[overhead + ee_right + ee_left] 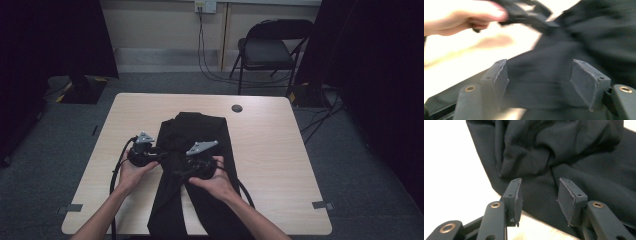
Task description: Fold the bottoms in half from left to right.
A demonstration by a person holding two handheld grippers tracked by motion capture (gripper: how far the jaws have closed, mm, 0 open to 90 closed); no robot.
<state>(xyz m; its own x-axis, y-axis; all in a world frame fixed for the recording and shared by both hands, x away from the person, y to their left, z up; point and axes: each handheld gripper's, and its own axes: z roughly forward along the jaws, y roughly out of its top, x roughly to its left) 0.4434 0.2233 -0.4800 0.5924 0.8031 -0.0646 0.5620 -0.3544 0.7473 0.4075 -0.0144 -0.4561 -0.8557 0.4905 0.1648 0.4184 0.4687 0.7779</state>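
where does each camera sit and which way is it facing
High view: above the person's side, looking forward and down on the table; forearms, left gripper, right gripper show.
Left gripper view: rides the left gripper, looks along its open jaws at the black garment.
Right gripper view: rides the right gripper, open jaws over the garment; the left hand shows.
All share the garment.

The high view is looking forward and down from above the person's side, taking in the whole table, the floor and a chair beyond. The left gripper view is riding low, looking along its jaws, close to the black garment at the table's edge. The right gripper view is sitting just as near, blurred, facing across the same garment toward the left gripper. All three are sharing the garment and tabletop.
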